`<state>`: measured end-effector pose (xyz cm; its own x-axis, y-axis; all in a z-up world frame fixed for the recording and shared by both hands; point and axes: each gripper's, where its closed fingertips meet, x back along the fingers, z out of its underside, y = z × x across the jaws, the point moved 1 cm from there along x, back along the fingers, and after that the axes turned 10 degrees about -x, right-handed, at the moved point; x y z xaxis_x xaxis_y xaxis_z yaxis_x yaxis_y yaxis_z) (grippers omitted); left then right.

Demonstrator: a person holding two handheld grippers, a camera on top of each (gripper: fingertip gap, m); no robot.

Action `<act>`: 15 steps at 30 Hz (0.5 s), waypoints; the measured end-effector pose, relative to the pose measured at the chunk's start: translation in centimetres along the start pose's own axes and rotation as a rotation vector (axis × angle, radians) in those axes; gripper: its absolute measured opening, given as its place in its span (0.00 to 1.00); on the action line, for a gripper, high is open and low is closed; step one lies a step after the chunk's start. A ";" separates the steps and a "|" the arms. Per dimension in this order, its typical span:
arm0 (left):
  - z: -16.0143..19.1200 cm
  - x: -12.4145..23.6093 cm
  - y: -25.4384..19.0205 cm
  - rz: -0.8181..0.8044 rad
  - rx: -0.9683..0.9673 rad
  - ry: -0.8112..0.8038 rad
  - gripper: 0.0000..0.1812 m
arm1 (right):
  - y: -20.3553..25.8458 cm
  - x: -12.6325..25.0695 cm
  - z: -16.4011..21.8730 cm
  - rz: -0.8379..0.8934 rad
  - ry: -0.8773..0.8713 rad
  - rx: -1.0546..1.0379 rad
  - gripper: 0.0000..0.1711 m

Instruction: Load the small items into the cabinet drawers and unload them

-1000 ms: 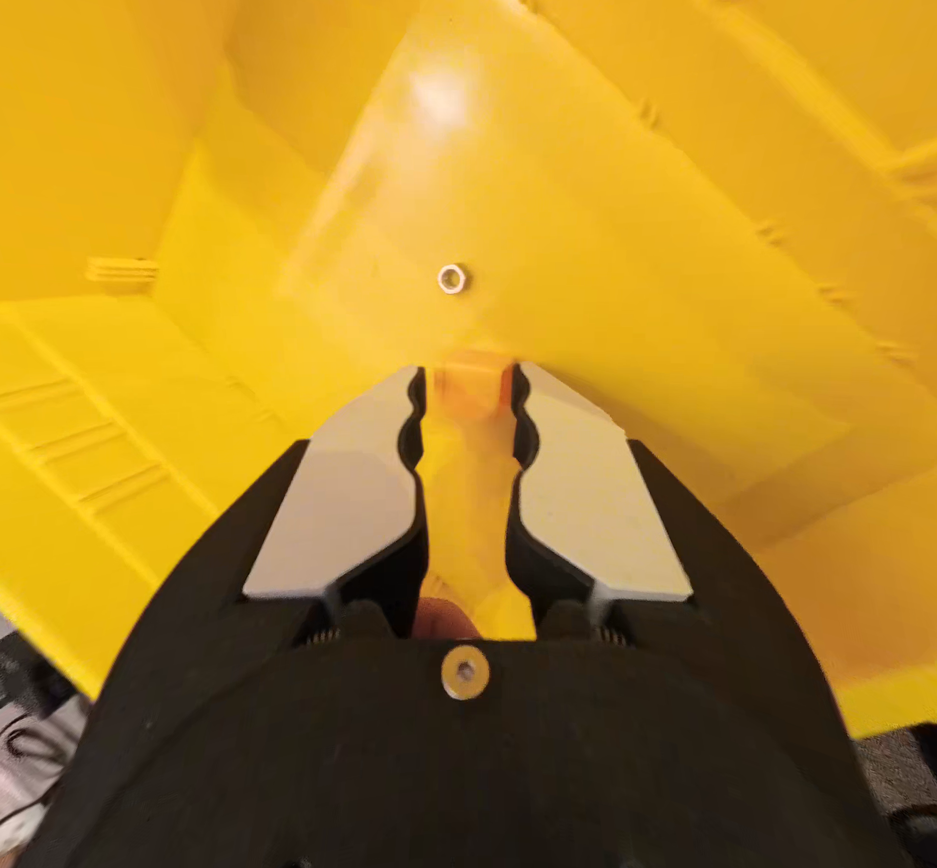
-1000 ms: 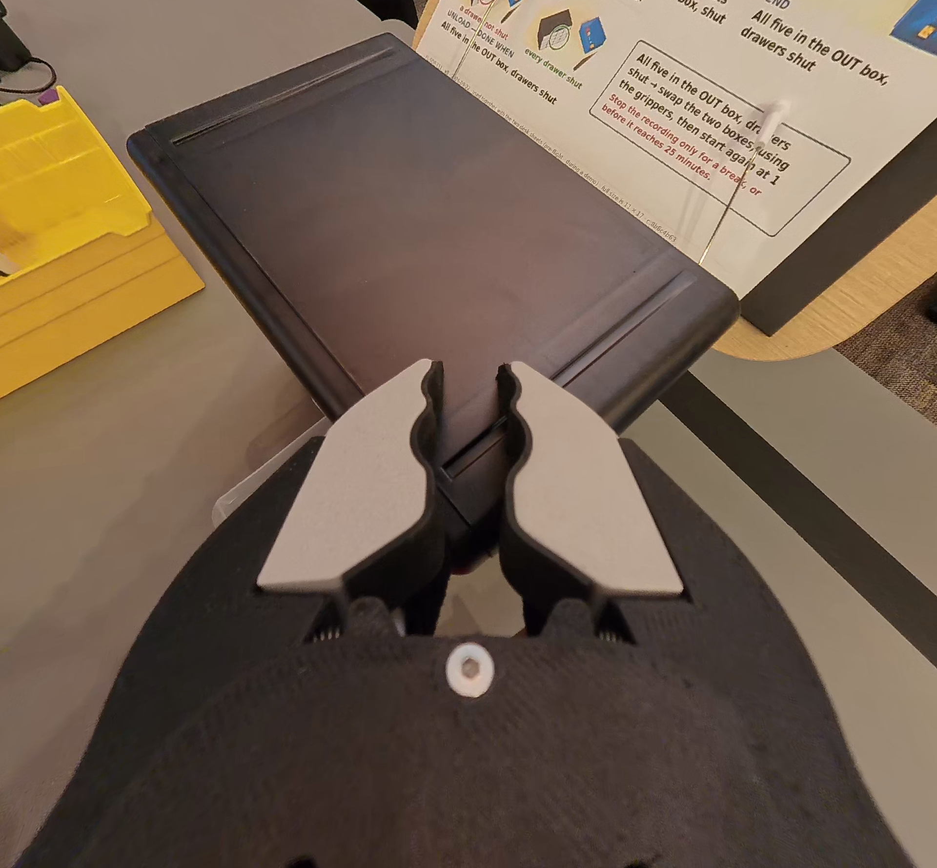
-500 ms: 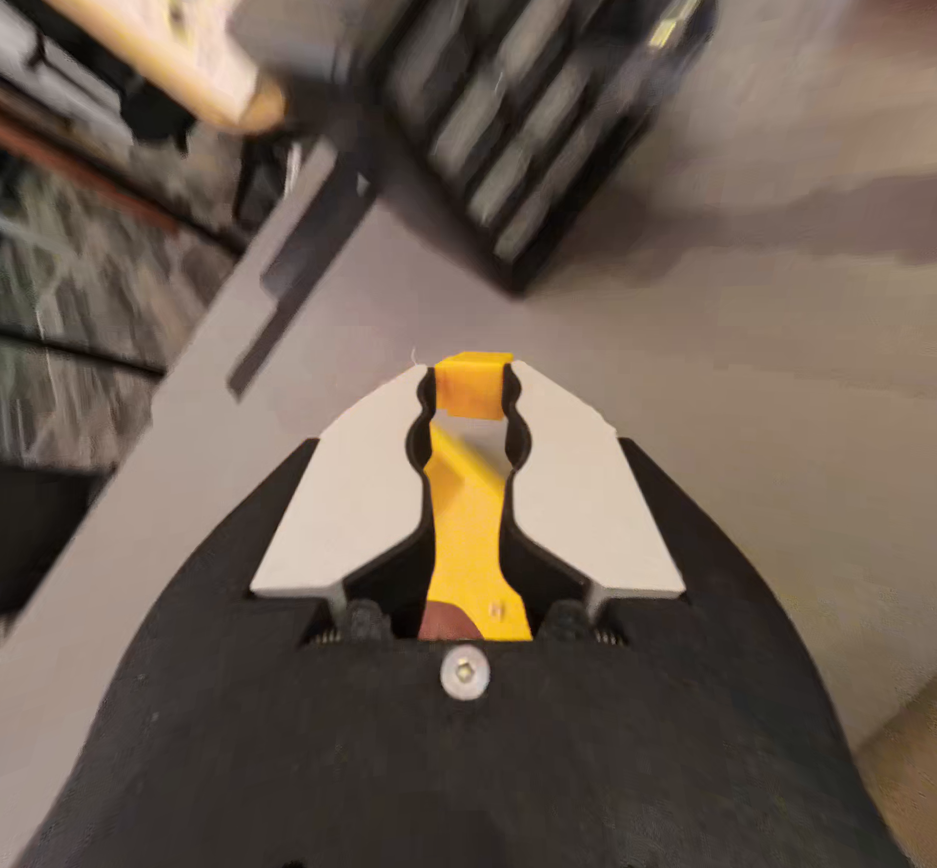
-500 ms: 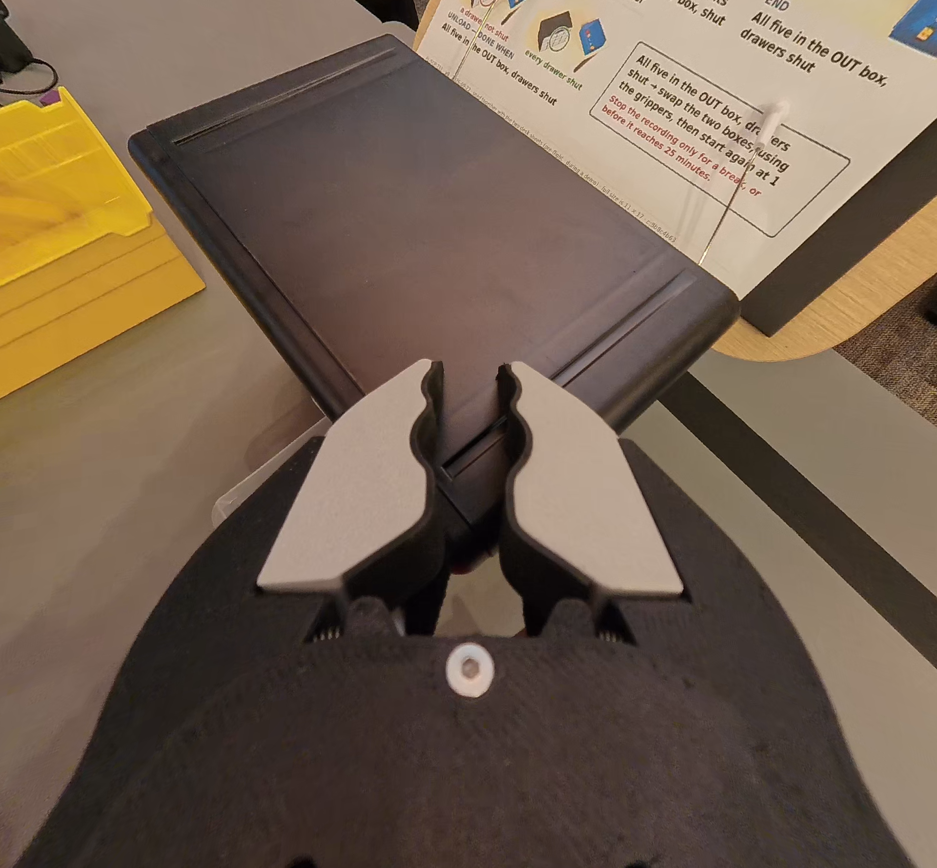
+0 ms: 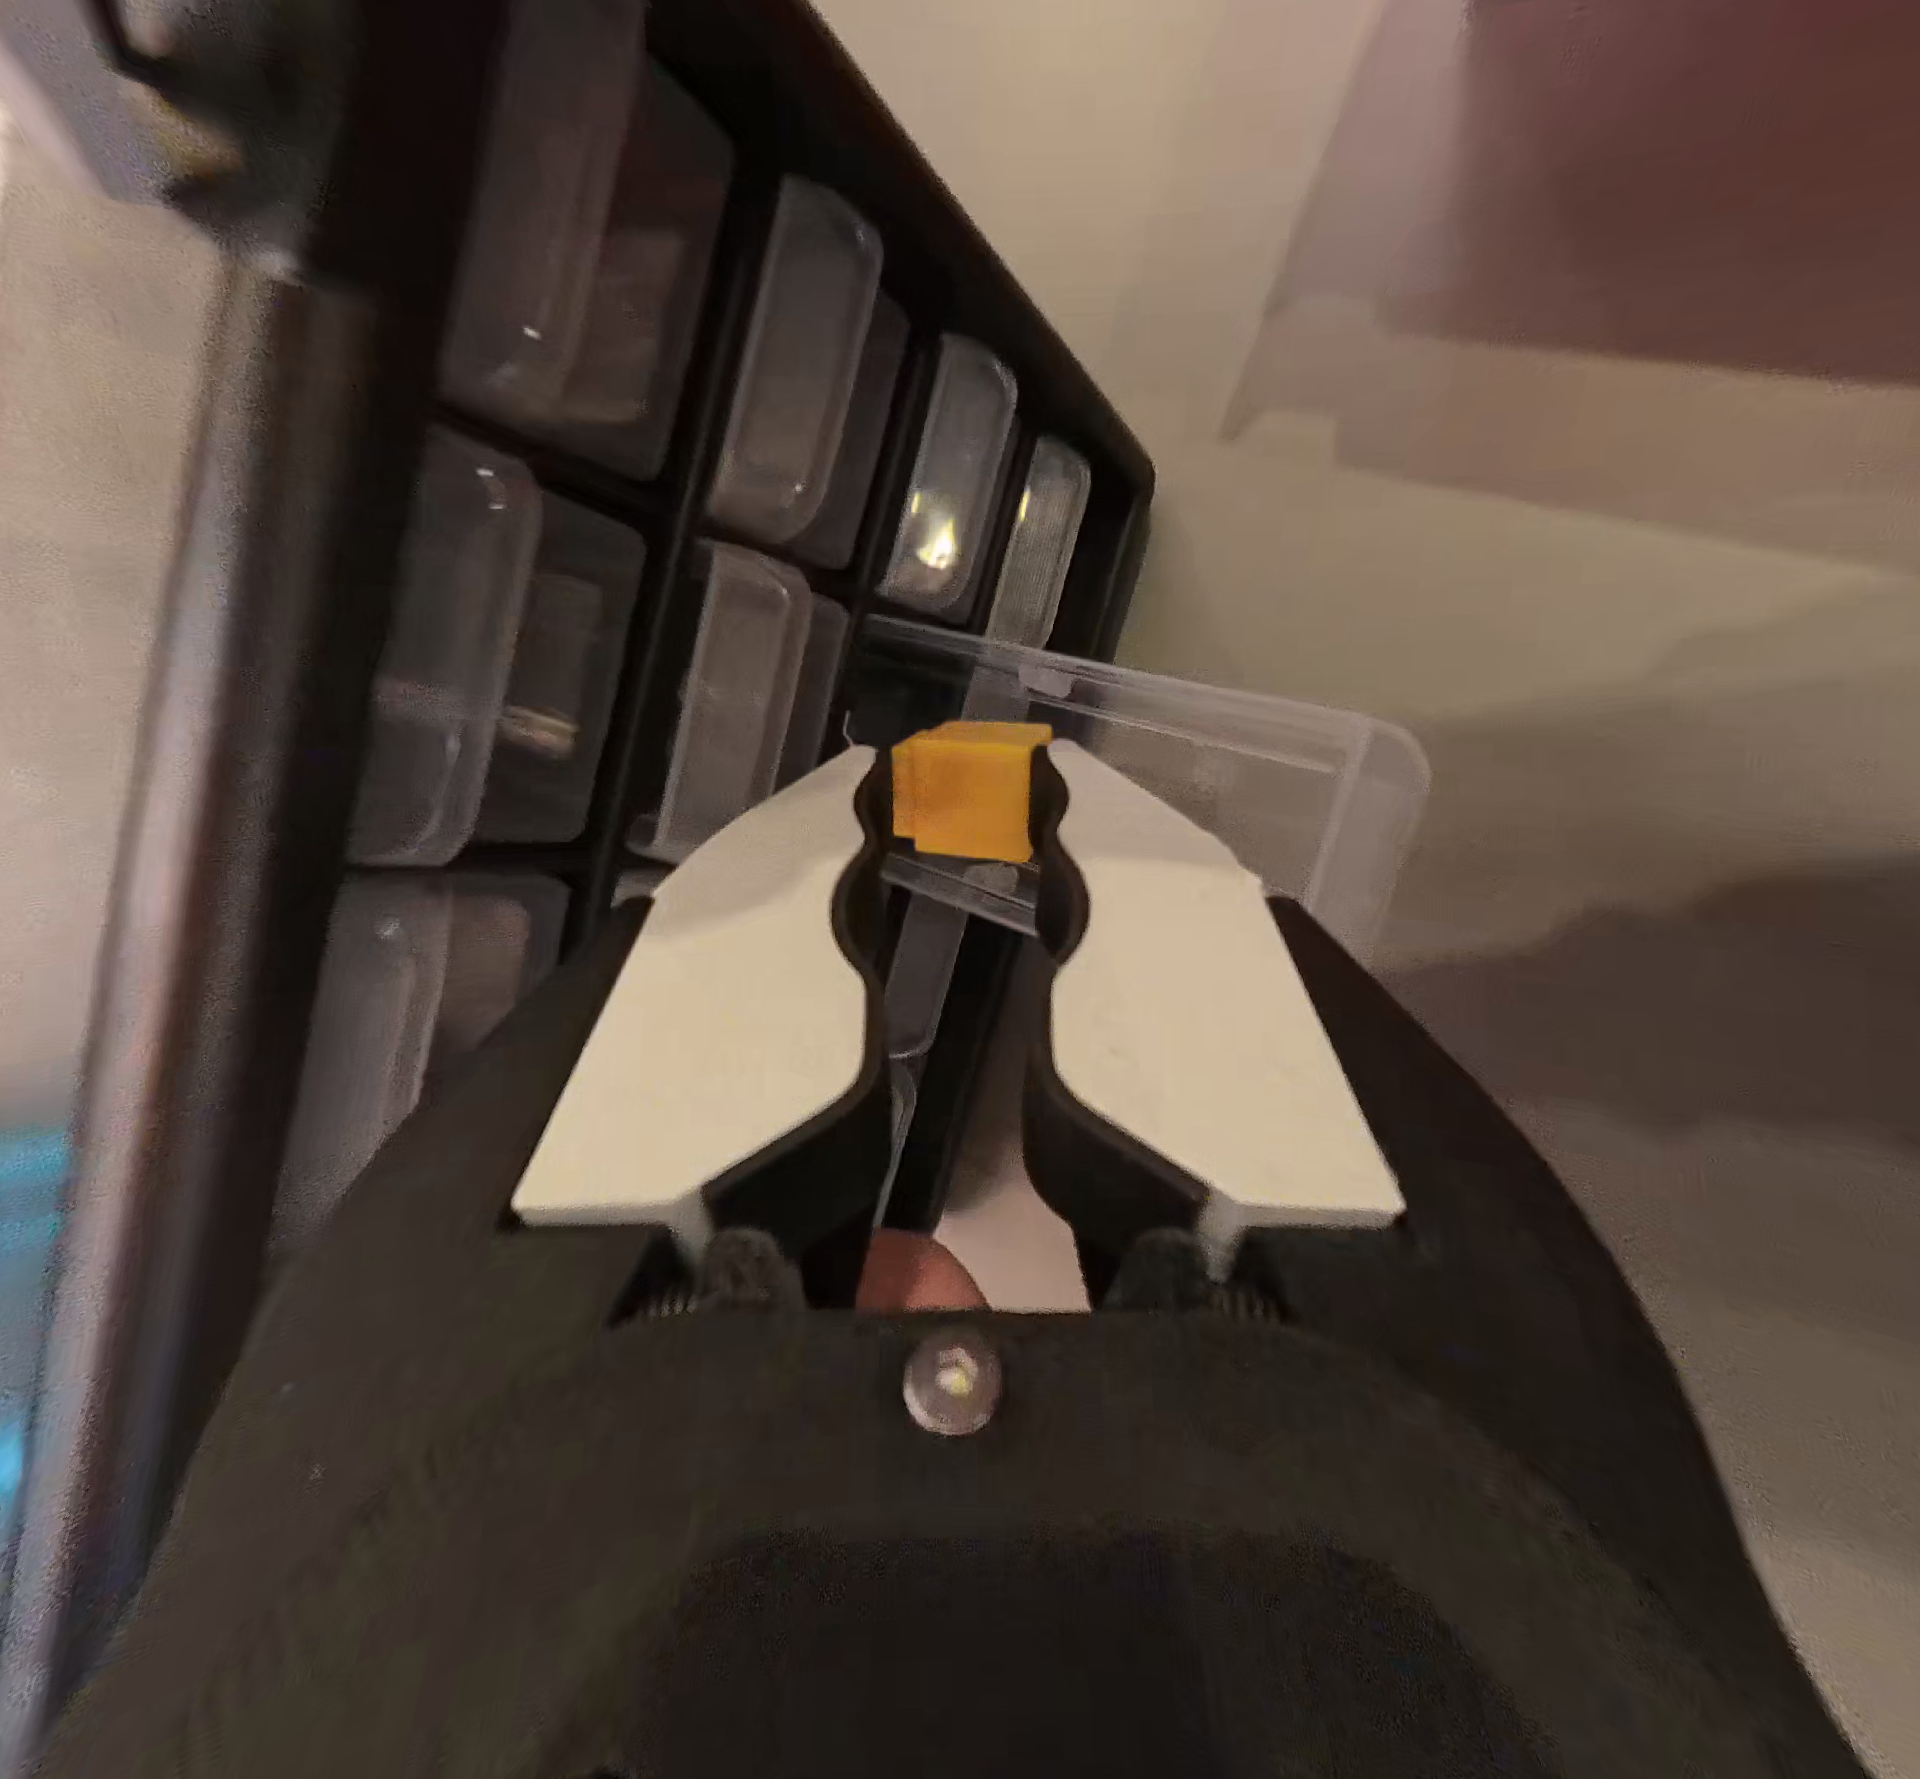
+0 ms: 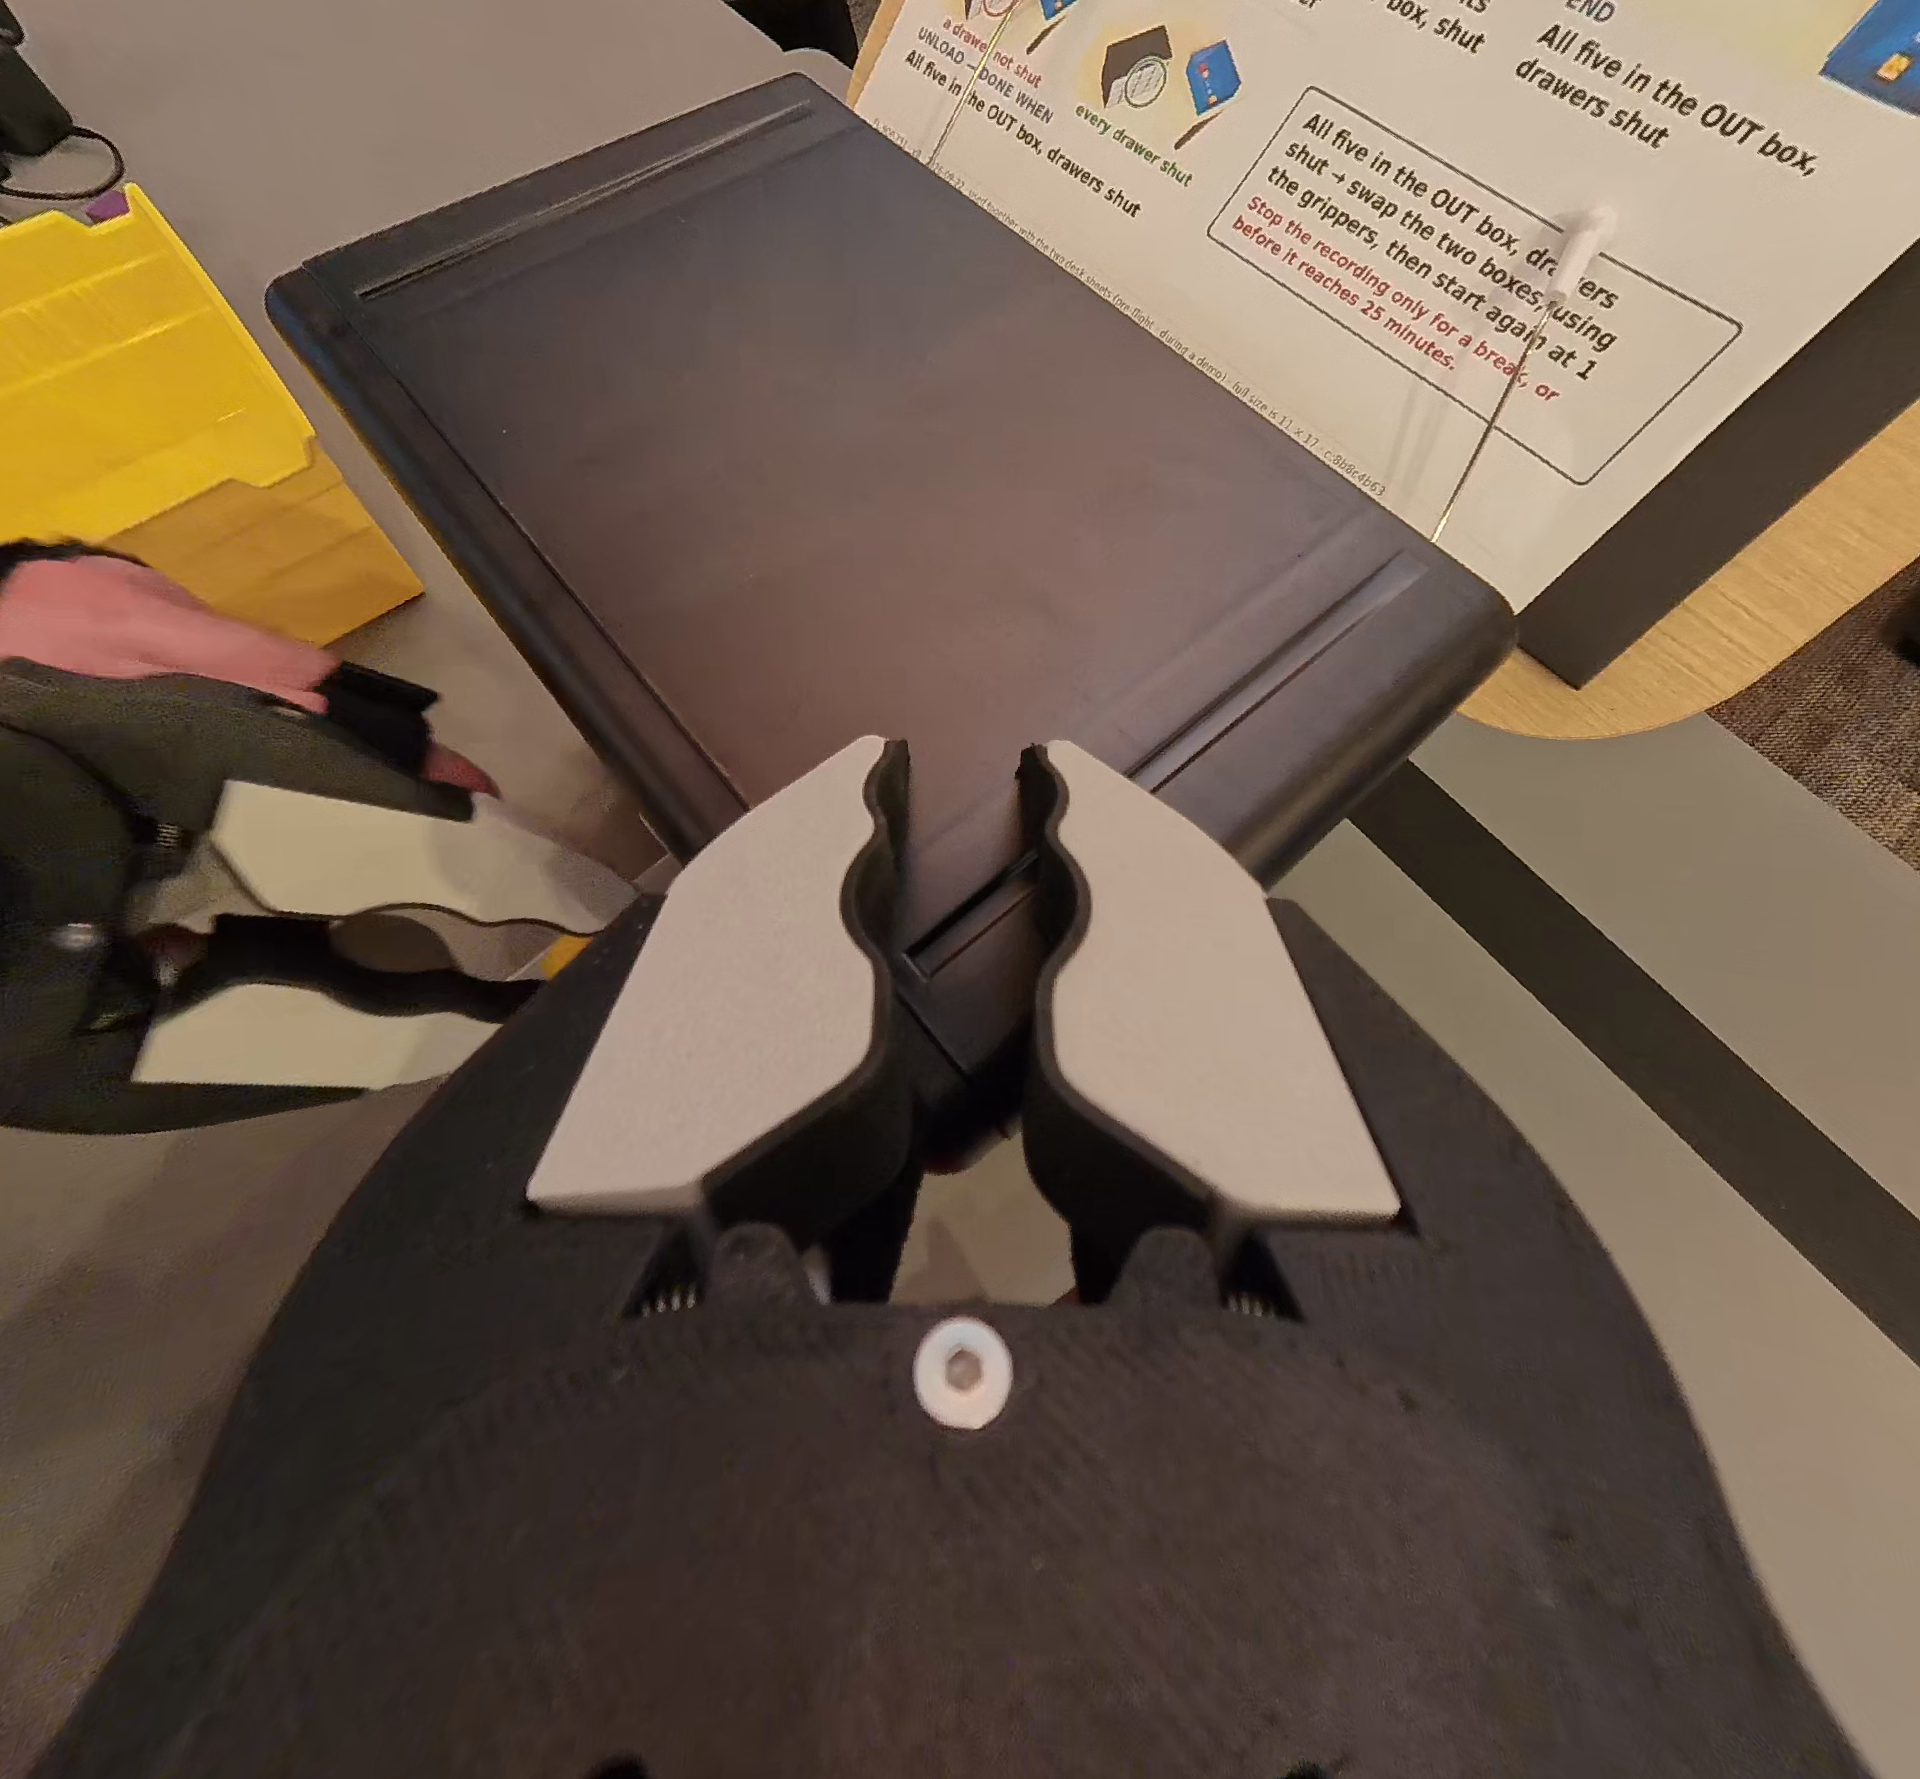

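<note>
Grey table [image 6: 343,67], cabinet [image 5: 644,441] drawer [image 5: 1195,753] open — your left gripper [image 5: 961,799] clamps the orange block [image 5: 961,794]; release it inside.

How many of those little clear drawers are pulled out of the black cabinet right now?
1: the clear drawer sticking out just beyond the orange block. The other drawers in view sit shut; the left gripper hides some lower ones.

I read printed writing only on the instruction sheet [image 6: 1403,119] | white board with black and red lines, small pictures, one framed box | it stood propped behind the black cabinet [image 6: 883,503] in the right wrist view | wording withheld | left wrist view gave me no legible writing.
</note>
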<state>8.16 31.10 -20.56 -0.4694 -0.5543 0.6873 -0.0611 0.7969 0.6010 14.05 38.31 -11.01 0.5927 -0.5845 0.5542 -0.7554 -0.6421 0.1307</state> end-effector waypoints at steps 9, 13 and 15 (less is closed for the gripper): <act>0.8 -1.2 0.4 -0.055 0.033 0.018 0.24 | 0.0 0.1 0.1 -0.015 -0.013 -0.004 0.12; -0.5 2.3 -0.8 -0.064 0.065 -0.110 0.26 | 0.0 0.1 0.1 -0.016 -0.013 -0.005 0.12; -1.2 4.1 -2.0 -0.068 0.042 -0.178 0.24 | 0.0 0.1 0.1 -0.015 -0.013 -0.005 0.12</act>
<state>7.37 26.93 -18.49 -0.6109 -0.5588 0.5608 -0.1330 0.7707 0.6231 14.15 38.21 -10.98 0.6076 -0.5811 0.5413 -0.7477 -0.6484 0.1431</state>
